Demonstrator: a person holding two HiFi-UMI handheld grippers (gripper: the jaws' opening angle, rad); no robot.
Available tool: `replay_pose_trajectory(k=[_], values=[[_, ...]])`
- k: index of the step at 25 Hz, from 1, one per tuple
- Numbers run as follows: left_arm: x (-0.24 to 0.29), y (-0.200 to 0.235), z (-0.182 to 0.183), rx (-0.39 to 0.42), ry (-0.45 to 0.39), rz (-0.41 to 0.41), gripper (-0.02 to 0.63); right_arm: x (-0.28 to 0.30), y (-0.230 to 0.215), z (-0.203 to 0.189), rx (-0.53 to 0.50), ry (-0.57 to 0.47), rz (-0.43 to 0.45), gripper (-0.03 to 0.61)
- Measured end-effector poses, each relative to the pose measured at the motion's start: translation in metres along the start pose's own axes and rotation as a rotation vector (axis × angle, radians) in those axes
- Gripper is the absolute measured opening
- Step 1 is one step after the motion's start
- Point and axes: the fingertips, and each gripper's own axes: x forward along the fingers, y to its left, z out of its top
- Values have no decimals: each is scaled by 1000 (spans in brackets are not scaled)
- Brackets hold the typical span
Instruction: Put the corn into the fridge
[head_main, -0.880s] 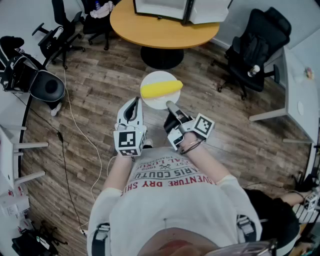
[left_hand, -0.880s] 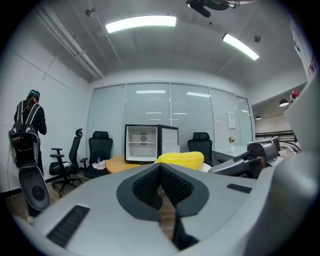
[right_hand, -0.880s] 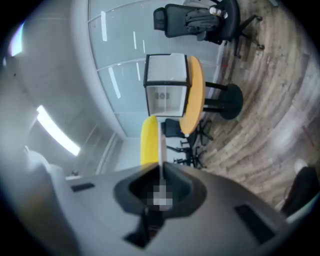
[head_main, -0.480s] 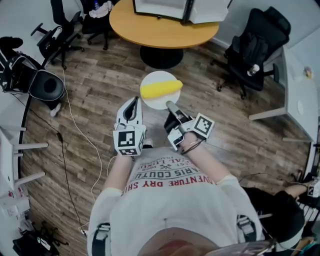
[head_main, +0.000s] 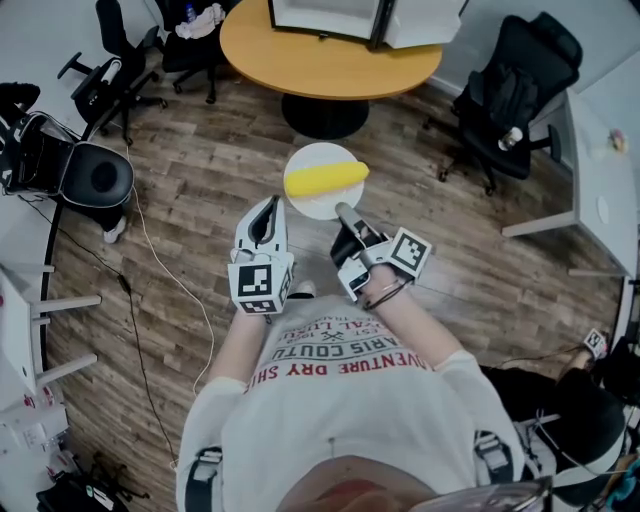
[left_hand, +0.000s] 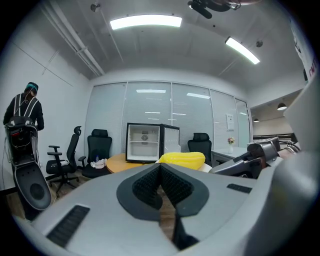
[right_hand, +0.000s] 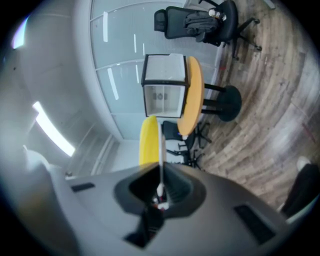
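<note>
Atop plate (head_main: 312, 206) — corn (head_main: 325, 180), rim in right gripper (head_main: 342, 212)

**Corn** (head_main: 325, 180): one yellow cob lying on its side across a round white plate (head_main: 303, 205). Its long axis runs left to right in the head view. The plate sits above the wooden floor, its near rim pinched edge-on between the closed jaws of the right gripper (head_main: 343, 210).

**Fridge** (left_hand: 145, 143): a small dark-framed cube with a white interior, standing upright on a round wooden table (head_main: 300, 65). The door is swung open to the right and one shelf is visible inside.

Corn and fridge are well apart, with the fridge's open front facing the corn.
</note>
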Motion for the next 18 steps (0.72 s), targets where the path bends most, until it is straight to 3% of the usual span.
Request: replay_pose_trajectory(k=[10,18], values=[[14,65,-1,-9,20,-21,28,65,10,-13,-15,-35,-23,38],[53,83,1,7,20,9,28,109,7,12,-24,-13,-28,38]])
